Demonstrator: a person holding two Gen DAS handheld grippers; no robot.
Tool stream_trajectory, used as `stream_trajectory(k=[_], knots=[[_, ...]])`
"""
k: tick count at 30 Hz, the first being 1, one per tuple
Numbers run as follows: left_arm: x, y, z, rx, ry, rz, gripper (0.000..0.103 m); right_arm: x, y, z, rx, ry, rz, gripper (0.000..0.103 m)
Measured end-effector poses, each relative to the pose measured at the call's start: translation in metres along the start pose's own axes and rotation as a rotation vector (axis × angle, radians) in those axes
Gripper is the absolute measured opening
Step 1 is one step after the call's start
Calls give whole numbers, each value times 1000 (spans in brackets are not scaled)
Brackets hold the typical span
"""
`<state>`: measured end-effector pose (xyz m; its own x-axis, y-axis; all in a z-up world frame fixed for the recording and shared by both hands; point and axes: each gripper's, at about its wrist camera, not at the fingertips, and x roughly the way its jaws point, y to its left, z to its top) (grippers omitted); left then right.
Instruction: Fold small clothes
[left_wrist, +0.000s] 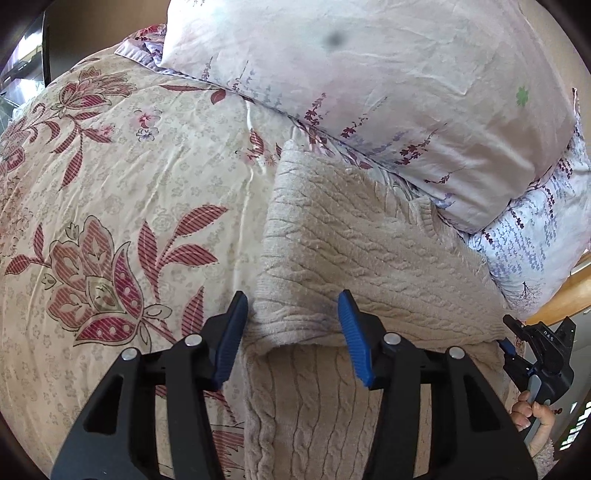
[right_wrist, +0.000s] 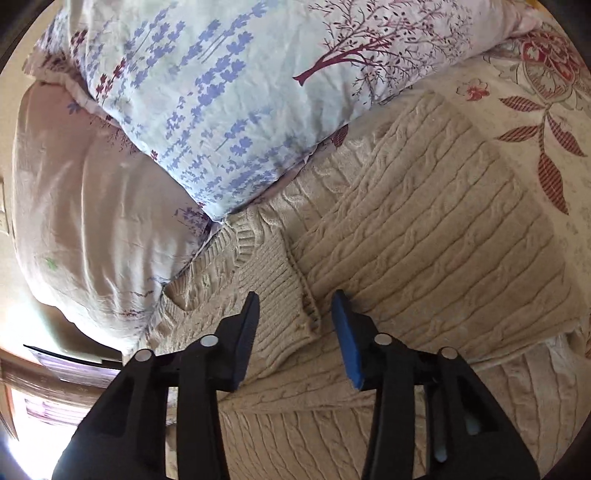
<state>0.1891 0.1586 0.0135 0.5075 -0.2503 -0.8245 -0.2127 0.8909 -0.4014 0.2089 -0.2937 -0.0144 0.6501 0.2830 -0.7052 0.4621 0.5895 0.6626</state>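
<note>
A beige cable-knit sweater (left_wrist: 354, 240) lies on the floral bedspread (left_wrist: 129, 177), partly folded, with one layer laid over the lower part. My left gripper (left_wrist: 293, 317) is open, its blue-padded fingers just above the folded edge, holding nothing. In the right wrist view the sweater (right_wrist: 424, 229) shows a ribbed cuff or hem (right_wrist: 277, 280) lying on top. My right gripper (right_wrist: 295, 317) is open over that ribbed part, empty. It also shows in the left wrist view (left_wrist: 517, 343) at the sweater's right edge, held by a hand.
Two pillows lie against the sweater's far side: a pale pink one (left_wrist: 369, 81) and a light blue lavender-print one (right_wrist: 221, 103). A wooden bed frame edge (left_wrist: 569, 291) runs at the right. The bedspread stretches to the left.
</note>
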Motion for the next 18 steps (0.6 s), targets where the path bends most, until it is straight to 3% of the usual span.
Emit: stream_trajectory(k=[1,5,6,13,18], knots=[[0,0,0,0,1,-2,47,0,-1,1,0,12,13,26],[2,2,1,-12,3,-15,44,10,2,-1,-13,48,26,19],[2,3,2,-15,4,-17,43,10,2,-1,-14,45,27,8],[1,1,3,0,0,-16,43,-17,18,-12,-94,-78,14,7],[3,-1,2,14,4,-12,41,-16,3,-19,-71,-74,-55,7]])
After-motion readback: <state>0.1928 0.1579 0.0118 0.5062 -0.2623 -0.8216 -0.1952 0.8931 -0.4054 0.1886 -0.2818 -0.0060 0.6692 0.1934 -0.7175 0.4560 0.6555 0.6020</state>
